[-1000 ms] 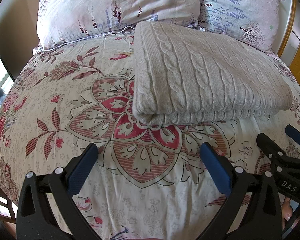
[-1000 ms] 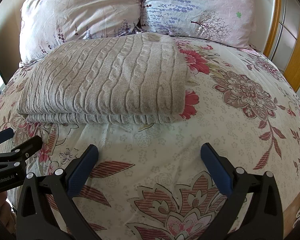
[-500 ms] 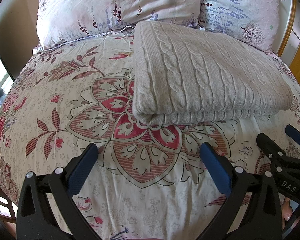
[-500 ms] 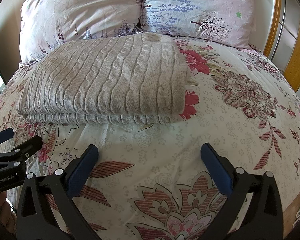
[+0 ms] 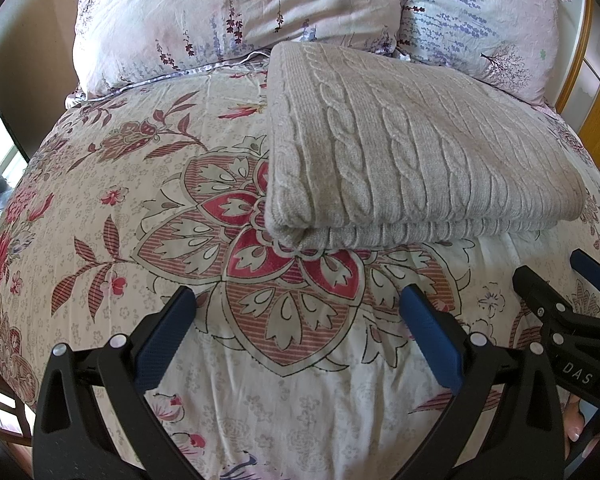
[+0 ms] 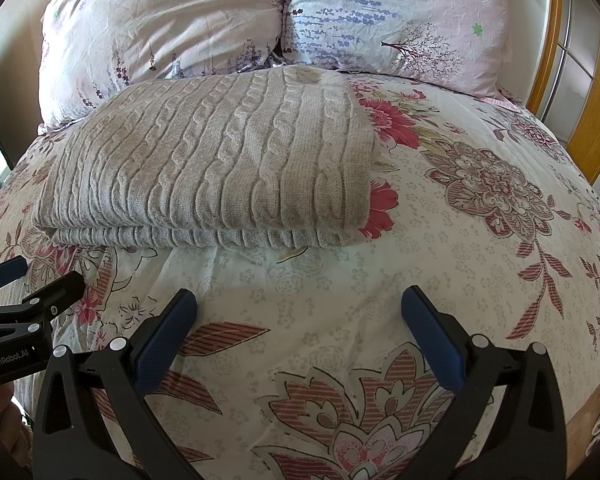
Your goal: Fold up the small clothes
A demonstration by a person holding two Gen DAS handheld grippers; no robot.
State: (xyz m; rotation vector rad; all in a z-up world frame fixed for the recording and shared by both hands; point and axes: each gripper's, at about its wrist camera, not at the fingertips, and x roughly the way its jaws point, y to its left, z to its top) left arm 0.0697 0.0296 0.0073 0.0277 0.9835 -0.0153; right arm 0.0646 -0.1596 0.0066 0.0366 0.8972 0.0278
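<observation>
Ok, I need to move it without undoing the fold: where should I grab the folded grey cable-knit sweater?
Grip the grey cable-knit sweater at its two near corners, one gripper each, coming from the front. The stacked layers end there, so pinching them together probably keeps the fold.

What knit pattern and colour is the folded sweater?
Light grey-beige cable knit sweater, clearest in the left wrist view.
</observation>
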